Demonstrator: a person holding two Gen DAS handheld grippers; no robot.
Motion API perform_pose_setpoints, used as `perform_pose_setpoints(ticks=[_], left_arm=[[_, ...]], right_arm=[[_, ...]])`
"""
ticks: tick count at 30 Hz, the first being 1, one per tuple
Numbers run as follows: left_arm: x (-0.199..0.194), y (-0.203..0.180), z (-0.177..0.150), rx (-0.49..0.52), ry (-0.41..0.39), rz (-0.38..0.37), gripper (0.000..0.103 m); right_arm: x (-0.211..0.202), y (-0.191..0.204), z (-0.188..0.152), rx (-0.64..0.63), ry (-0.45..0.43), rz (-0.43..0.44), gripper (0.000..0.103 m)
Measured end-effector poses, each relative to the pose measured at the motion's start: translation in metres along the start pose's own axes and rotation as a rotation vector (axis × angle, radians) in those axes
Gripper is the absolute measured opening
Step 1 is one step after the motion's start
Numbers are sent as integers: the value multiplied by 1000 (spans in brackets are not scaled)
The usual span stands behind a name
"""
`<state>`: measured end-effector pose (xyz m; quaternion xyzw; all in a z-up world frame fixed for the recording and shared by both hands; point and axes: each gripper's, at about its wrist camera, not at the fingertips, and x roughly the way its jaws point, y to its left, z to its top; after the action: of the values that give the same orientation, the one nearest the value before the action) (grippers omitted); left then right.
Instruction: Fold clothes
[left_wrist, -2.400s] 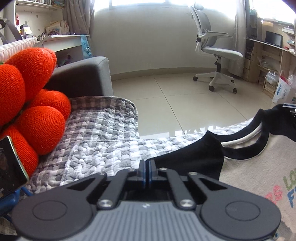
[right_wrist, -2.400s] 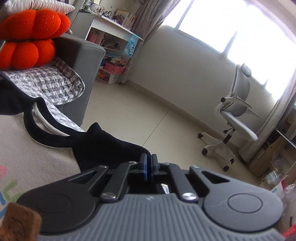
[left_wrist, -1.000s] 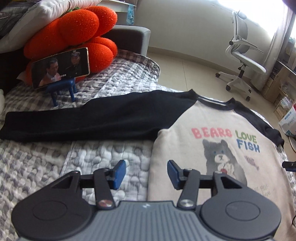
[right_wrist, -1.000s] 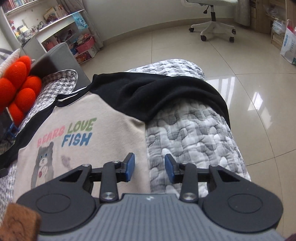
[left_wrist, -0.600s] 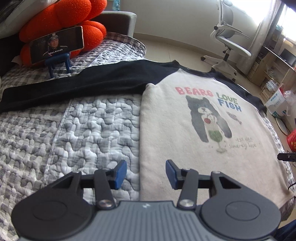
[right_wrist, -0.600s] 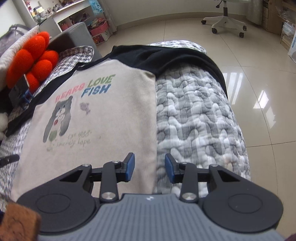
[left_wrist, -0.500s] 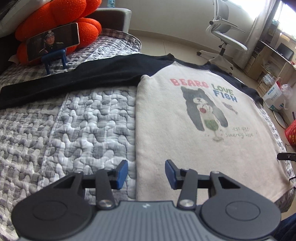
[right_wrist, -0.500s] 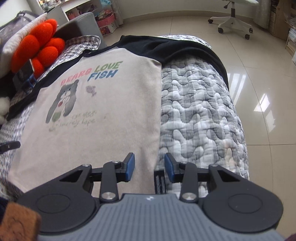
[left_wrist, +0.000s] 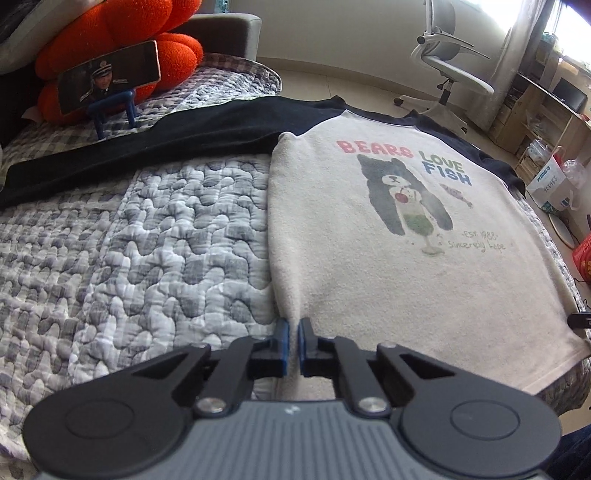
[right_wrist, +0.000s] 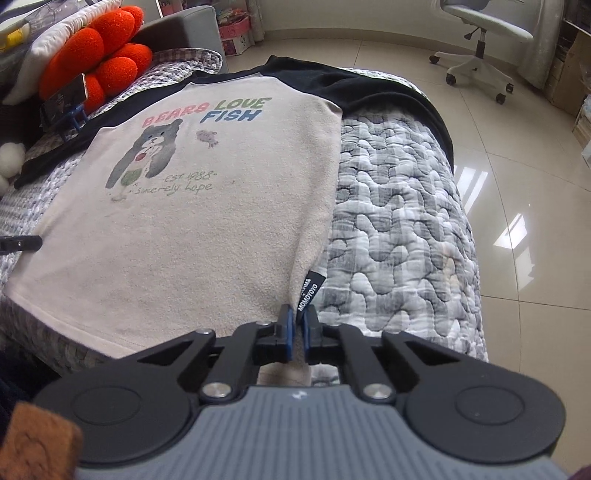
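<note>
Left wrist view: the left gripper (left_wrist: 291, 345) has its blue pads nearly together, pinching the near left hem corner of the cream fleece raglan shirt with black sleeves (left_wrist: 388, 258), spread flat on the grey quilted bed cover (left_wrist: 129, 240).

Right wrist view: the right gripper (right_wrist: 296, 332) is clamped on the shirt's (right_wrist: 192, 229) near right hem corner, beside its black label (right_wrist: 309, 290).

We see bare quilt (left_wrist: 147, 236) open left of the shirt (left_wrist: 369, 280), while the phone on its stand (left_wrist: 109, 83) and orange cushion (left_wrist: 110, 40) block the far corner.
</note>
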<state>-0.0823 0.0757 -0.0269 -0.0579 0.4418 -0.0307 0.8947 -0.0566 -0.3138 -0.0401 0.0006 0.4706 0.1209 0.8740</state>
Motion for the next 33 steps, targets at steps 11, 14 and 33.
perform_pose_setpoints(ticks=[11,14,33], left_arm=[[-7,-1,-5,51,-1,-19,5],[-3,2,-1,40,16,-9,8],[9,-15,89,-98,-90,81,45]], right_arm=[[-8,-1,-6,0,8,-15,5],[0,-3,-5,18,15,-12,11],[3,-85,71,574,-252,95,31]])
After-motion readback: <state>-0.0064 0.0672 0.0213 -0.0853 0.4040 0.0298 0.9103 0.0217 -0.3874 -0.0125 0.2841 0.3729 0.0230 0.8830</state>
